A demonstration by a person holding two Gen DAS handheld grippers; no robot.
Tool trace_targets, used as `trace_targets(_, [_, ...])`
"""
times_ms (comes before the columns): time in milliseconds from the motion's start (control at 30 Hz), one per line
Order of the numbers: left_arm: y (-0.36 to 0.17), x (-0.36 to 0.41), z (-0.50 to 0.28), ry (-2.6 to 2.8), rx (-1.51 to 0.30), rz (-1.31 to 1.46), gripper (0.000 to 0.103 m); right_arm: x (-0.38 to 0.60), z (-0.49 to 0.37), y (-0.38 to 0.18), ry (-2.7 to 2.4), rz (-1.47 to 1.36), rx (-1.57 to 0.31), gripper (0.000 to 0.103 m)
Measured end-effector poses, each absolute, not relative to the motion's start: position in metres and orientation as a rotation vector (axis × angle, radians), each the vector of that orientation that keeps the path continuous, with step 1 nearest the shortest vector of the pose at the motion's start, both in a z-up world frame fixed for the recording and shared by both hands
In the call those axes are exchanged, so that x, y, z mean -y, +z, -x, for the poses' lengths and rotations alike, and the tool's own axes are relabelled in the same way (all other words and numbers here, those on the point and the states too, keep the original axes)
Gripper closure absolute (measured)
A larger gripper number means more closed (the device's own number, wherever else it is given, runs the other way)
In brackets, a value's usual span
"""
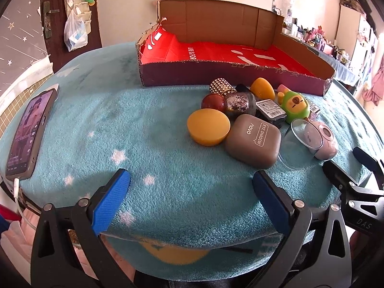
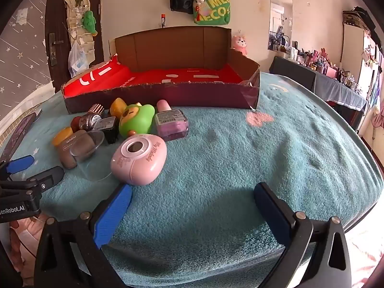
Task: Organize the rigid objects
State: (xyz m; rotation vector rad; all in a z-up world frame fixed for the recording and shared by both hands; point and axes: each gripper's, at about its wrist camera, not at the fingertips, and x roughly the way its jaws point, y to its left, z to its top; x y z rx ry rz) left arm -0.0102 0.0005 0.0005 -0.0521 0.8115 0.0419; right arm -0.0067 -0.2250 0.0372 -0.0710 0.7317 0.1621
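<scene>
Behind the grey eyeshadow case (image 1: 253, 142), half-hidden black compact (image 1: 270, 110); both grippers' fingers (image 1: 112, 199) wide apart, empty.

Objects (image 1: 252, 120) before box (image 1: 230, 79) (phone (image 1: 28, 132) left).

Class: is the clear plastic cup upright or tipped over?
Tipped over. The clear plastic cup lies on its side on the blue blanket, leaning against the pink case.
</scene>
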Motion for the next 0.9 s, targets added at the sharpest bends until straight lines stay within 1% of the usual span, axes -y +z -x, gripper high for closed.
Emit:
trace_targets(333, [0.0003,-0.0008,0.0097,0.044,-0.813,0.051,0.0,0.225,0.008,0.0367,0.165,0.072,-0.719,0.0])
trace_targets(367, [0.0002,-0.001,0.0095,0.044,-0.812,0.051,0.0,0.2232,0.0126,0.0398,0.162,0.074,-0.766,0.0])
trace_targets(433, [0.0003,-0.0008,0.0092,0.045,-0.811,0.05,0.0,0.2237,0.012,0.039,0.162,0.074,-0.787,0.0])
trace_targets(900, [0.0001,0.0001,0.0079,0.039,-0.815,0.041,0.0,0.2236,0.0095,0.0399,0.167,0.082,-0.779,0.0])
